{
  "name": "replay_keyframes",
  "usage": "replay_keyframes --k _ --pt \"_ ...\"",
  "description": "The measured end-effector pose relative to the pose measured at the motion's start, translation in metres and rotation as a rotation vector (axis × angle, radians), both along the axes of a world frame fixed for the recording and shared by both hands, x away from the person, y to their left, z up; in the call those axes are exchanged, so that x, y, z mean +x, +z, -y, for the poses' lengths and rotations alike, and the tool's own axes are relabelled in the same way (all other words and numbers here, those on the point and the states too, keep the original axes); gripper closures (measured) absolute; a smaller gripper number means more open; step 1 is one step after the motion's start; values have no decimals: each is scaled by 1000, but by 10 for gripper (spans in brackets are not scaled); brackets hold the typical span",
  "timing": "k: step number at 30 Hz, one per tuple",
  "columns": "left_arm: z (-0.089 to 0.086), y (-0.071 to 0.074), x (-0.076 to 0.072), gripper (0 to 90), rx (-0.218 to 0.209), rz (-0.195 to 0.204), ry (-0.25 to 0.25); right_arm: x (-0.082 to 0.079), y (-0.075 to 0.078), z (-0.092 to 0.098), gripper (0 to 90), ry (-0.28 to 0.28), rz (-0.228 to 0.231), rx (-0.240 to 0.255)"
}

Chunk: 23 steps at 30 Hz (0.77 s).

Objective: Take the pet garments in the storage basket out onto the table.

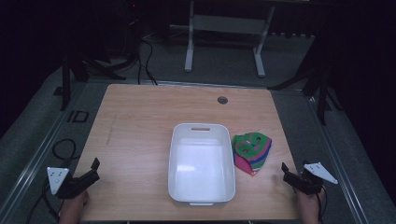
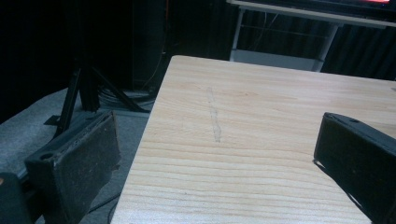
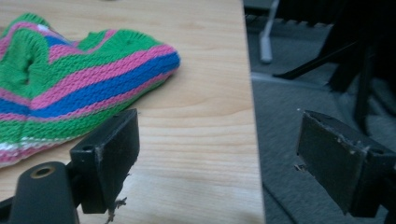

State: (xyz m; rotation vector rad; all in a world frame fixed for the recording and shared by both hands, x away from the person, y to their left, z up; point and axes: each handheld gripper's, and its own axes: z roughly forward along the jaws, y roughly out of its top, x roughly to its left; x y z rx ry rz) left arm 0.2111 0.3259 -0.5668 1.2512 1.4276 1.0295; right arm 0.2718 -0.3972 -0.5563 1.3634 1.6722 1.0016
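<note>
A white plastic bin (image 1: 201, 186) sits in the middle of the wooden table (image 1: 140, 121), nothing in it. Right beside the bin's right wall lies a knitted item (image 1: 252, 151) striped green, pink and blue; the right gripper view shows this knitted item (image 3: 70, 88) close ahead on the left. My left gripper (image 1: 95, 170) rests open at the table's front left corner, its jaws (image 2: 219, 163) spread wide over bare wood. At the front right edge my right gripper (image 1: 285, 173) is open too, jaws apart (image 3: 219, 158), holding nothing.
A round cable hole (image 1: 222, 100) sits near the table's far edge. Beyond it stands a white desk frame (image 1: 224, 37). Black stand legs (image 1: 79, 70) and cables (image 1: 144, 60) lie on the grey floor to both sides. The table's right edge (image 3: 252, 116) runs between my right jaws.
</note>
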Motion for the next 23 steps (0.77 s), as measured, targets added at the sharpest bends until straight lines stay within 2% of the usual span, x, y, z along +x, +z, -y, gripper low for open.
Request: replay_keyframes --k 4,8,17,23 --pt "0 0 0 10 1 1 0 -6 0 5 134 -51 49 31" --pt "0 0 0 9 1 1 -1 -9 0 9 134 -63 74 75" --pt "0 0 0 9 2 3 -3 -7 0 12 136 -84 58 96" --pt "0 0 -1 9 2 4 -2 -5 0 10 137 -82 39 79"
